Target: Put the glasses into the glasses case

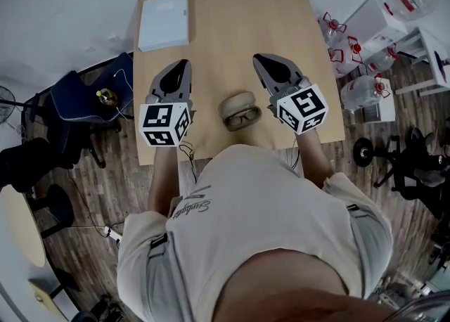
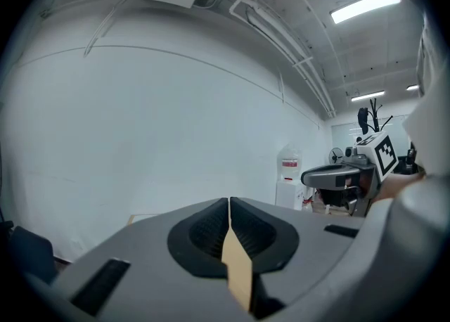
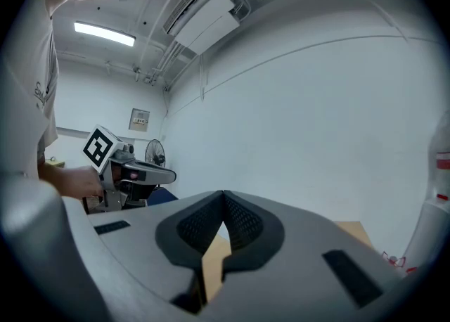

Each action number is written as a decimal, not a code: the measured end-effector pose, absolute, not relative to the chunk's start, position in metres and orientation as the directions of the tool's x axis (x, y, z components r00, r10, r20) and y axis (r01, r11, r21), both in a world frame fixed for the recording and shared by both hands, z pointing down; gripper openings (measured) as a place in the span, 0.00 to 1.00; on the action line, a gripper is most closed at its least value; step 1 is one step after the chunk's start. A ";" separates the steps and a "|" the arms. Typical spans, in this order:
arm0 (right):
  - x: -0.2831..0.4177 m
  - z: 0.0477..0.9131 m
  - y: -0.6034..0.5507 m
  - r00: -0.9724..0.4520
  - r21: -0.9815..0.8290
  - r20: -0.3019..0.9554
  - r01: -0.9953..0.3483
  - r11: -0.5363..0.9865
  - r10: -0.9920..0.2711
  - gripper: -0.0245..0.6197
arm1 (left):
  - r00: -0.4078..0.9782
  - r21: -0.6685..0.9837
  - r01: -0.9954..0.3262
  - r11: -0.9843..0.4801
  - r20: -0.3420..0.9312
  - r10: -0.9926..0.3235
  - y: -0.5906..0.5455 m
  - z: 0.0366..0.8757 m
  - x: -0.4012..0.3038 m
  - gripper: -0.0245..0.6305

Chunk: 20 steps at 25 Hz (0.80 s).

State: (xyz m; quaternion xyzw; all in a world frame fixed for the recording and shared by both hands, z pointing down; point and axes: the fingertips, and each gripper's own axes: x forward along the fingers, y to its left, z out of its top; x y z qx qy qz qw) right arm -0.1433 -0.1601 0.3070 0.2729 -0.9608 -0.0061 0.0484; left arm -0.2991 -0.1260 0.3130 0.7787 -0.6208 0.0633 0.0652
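You wear a pale beige short-sleeved T-shirt [image 1: 267, 201] with dark script lettering [image 1: 191, 208] on it. Your left claw [image 1: 184, 65] and right claw [image 1: 259, 57] are grey tapering wedges with black ribbed pads [image 2: 208, 233]. Each carries a white cube [image 1: 164, 124] printed with black square markers. A thin dark cable [image 1: 188, 153] trails from the left one.

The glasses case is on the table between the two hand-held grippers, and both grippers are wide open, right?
Not quite. The glasses case does sit on the table between the left hand-held gripper and the right hand-held gripper, but both are shut, not wide open. The left gripper view and the right gripper view each show the jaws closed together with nothing between them.
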 end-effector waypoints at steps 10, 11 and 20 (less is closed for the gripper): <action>-0.148 0.322 -0.153 -0.860 0.015 0.110 -0.500 0.866 -0.498 0.03 | 0.229 0.021 -0.973 -0.229 0.186 -0.955 -0.126 0.319 -0.296 0.07; -0.148 0.322 -0.153 -0.859 0.012 0.109 -0.502 0.865 -0.500 0.03 | 0.230 0.022 -0.973 -0.230 0.185 -0.956 -0.127 0.318 -0.297 0.07; -0.148 0.325 -0.156 -0.855 0.013 0.117 -0.507 0.862 -0.505 0.03 | 0.250 0.025 -0.968 -0.250 0.190 -0.949 -0.128 0.320 -0.296 0.07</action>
